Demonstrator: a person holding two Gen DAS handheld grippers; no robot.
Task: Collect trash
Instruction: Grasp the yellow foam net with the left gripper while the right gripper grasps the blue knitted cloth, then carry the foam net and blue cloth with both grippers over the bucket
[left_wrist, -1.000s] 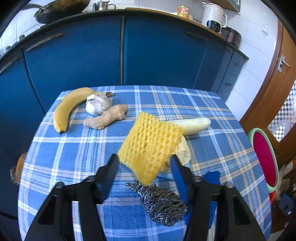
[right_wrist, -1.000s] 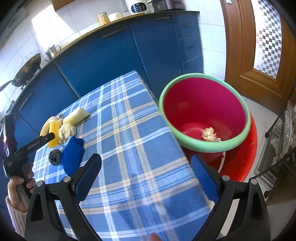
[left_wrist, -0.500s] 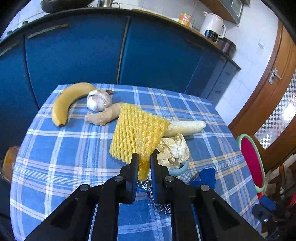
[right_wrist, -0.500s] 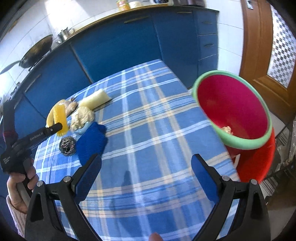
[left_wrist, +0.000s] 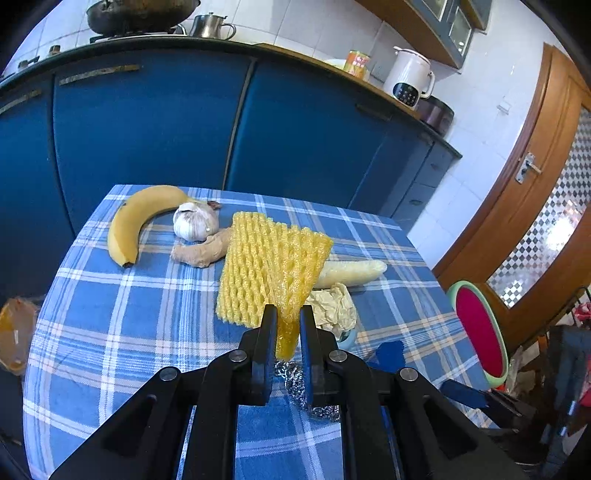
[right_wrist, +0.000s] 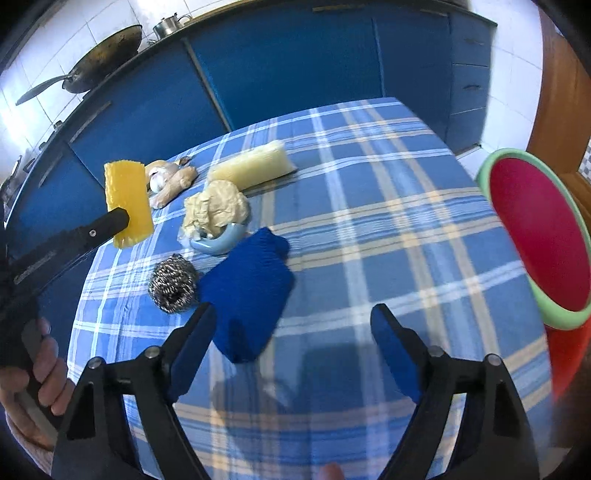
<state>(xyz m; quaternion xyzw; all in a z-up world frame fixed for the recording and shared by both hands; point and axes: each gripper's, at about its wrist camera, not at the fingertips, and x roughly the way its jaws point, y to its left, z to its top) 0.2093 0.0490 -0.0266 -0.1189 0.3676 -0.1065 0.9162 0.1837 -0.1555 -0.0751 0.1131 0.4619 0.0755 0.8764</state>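
My left gripper is shut on the lower corner of a yellow foam fruit net, which hangs just above the checked table. The right wrist view shows the same net at the left gripper's tip. My right gripper hovers over the near part of the table, its jaws closing with nothing pressed between them. A blue cloth lies just ahead of its left finger. Crumpled paper sits in a small pale blue dish. A red basin with a green rim stands off the table's right edge.
A steel scourer lies left of the blue cloth. A banana, garlic, ginger and a pale peeled vegetable lie at the far side. Blue cabinets stand behind the table. A hand holds the left gripper's handle.
The left gripper closed on the yellow net and raised it a little. The right gripper swung left from the red basin to the blue cloth, and its jaws narrowed.
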